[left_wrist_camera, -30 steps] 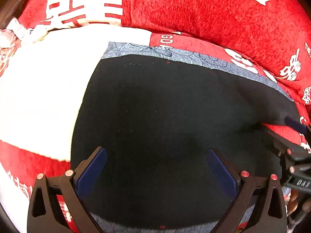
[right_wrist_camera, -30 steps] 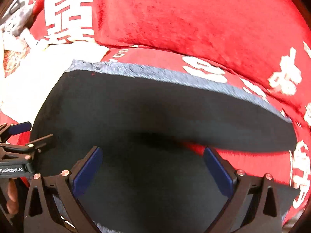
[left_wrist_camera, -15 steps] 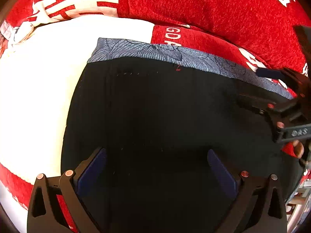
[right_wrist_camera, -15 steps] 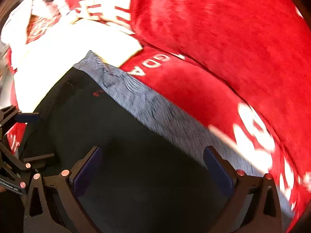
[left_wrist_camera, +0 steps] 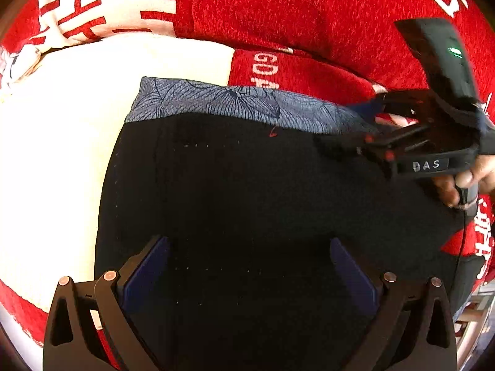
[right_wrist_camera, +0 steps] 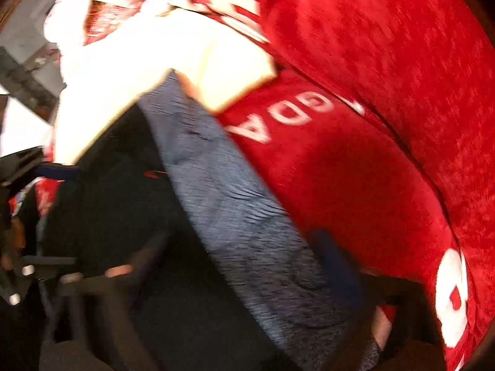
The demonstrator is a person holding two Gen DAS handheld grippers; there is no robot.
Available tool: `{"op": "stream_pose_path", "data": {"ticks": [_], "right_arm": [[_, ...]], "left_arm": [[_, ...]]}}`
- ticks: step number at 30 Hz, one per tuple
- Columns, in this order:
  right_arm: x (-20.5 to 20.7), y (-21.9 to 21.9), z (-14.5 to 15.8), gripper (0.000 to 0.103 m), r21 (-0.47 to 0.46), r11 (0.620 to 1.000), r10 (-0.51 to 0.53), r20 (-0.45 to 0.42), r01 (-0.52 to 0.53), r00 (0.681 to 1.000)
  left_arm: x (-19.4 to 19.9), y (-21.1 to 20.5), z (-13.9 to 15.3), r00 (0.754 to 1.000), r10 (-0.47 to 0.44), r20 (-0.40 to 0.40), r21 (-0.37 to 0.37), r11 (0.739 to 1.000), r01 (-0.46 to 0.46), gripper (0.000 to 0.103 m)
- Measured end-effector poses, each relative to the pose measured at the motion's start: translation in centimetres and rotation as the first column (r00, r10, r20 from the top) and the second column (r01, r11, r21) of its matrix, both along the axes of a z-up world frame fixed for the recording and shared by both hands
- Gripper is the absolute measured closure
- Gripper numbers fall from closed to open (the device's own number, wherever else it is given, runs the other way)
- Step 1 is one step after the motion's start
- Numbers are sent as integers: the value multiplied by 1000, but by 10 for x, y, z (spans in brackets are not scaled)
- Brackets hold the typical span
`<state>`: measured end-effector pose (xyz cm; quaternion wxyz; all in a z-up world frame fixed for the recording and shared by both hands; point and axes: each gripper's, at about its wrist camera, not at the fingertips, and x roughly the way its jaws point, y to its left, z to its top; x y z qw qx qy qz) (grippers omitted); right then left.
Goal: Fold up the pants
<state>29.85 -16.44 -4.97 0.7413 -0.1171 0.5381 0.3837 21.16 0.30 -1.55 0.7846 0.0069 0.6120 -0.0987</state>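
Observation:
The black pants (left_wrist_camera: pixel 247 191) lie folded flat on the red and white cover, with a blue-grey patterned band (left_wrist_camera: pixel 235 103) along their far edge. My left gripper (left_wrist_camera: pixel 249 266) is open and empty, low over the near part of the black cloth. My right gripper (left_wrist_camera: pixel 355 130) shows at the right of the left wrist view, open, its fingertips at the far right end of the band. In the blurred right wrist view the band (right_wrist_camera: pixel 247 216) runs between my right gripper's (right_wrist_camera: pixel 244 253) fingers, one on the black cloth, one past the band.
A red plush cushion (left_wrist_camera: pixel 309 21) with white characters rises behind the pants. A white patch of the cover (left_wrist_camera: pixel 77 117) lies to the left. Crumpled white and red cloth (right_wrist_camera: pixel 102 9) lies at the far left of the right wrist view.
My right gripper has swung from the pants' right side up to the far right end of the patterned band. My left gripper has stayed open, closing in slightly over the black cloth.

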Motion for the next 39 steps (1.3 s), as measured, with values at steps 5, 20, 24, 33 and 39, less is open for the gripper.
{"op": "stream_pose_path", "data": {"ticks": [5, 20, 24, 33, 39], "right_arm": [[-27, 9, 18, 92, -86, 996, 13, 129, -2, 992], [-103, 41, 44, 92, -214, 974, 39, 468, 71, 883], [-109, 47, 41, 92, -236, 970, 64, 493, 62, 868], [-110, 36, 46, 20, -217, 974, 41, 463, 68, 885], [-83, 16, 32, 71, -160, 985, -24, 268, 69, 963]], "left_arm": [[18, 16, 16, 998, 67, -20, -146, 987, -69, 0], [94, -7, -19, 927, 275, -256, -115, 943, -311, 0], [83, -18, -18, 935, 265, -237, -152, 940, -305, 56], [42, -26, -6, 954, 250, -165, -218, 934, -283, 86], [56, -16, 5, 960, 245, -138, -231, 934, -272, 86]]}}
